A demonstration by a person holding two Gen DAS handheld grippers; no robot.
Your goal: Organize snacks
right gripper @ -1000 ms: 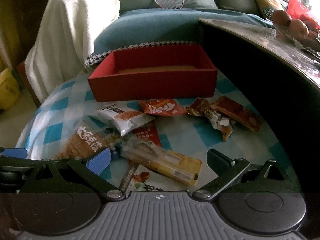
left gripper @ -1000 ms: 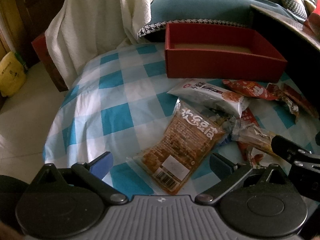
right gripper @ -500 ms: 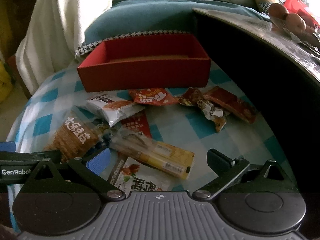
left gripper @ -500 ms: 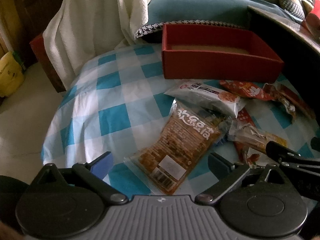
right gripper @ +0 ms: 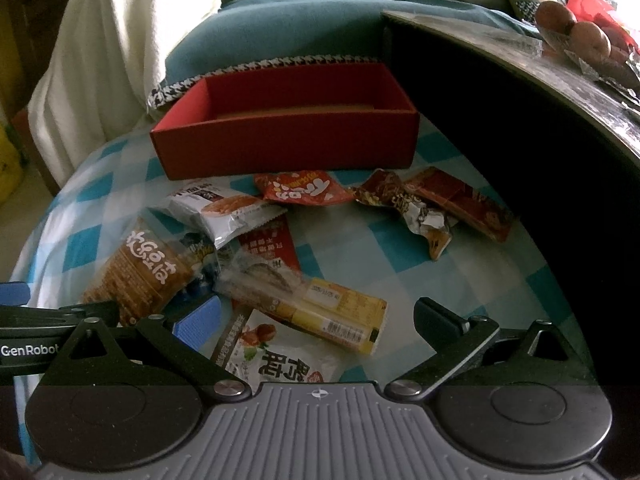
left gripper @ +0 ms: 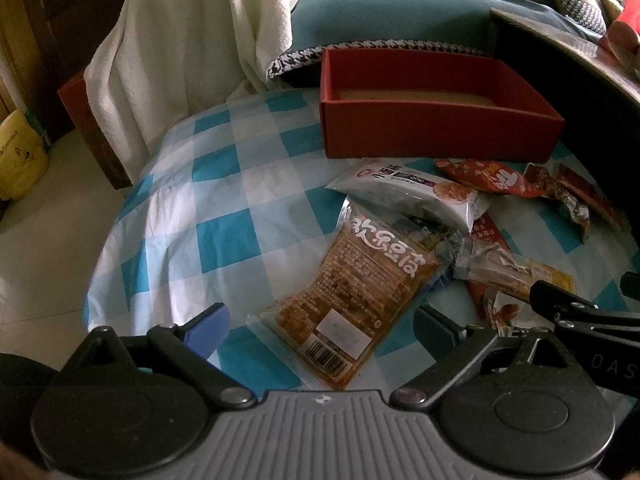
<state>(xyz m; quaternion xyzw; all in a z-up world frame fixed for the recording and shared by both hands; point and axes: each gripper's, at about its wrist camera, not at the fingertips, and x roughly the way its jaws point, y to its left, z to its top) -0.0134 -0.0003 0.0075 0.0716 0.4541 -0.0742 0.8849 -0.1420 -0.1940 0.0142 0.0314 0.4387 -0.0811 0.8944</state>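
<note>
An empty red box point(left gripper: 436, 120) stands at the back of a blue-checked cloth point(left gripper: 224, 208); it also shows in the right wrist view point(right gripper: 288, 128). Several snack packets lie in front of it. My left gripper point(left gripper: 320, 320) is open and empty, with a brown packet point(left gripper: 360, 284) lying between its fingers. My right gripper point(right gripper: 316, 318) is open and empty over a yellow packet point(right gripper: 324, 312) and a white packet point(right gripper: 276, 356). A white-grey packet point(right gripper: 228, 212), a red packet point(right gripper: 304, 188) and dark red wrappers point(right gripper: 436, 208) lie farther back.
A dark table edge point(right gripper: 520, 120) with a fruit bowl point(right gripper: 588, 36) rises on the right. A teal cushion point(left gripper: 380, 16) and a white towel point(left gripper: 192, 40) lie behind the box. The cloth drops to a tiled floor point(left gripper: 44, 240) on the left.
Both grippers have pulled back and risen a little, so the packets sit slightly farther away. Jaws stay open. Nothing was picked up.
</note>
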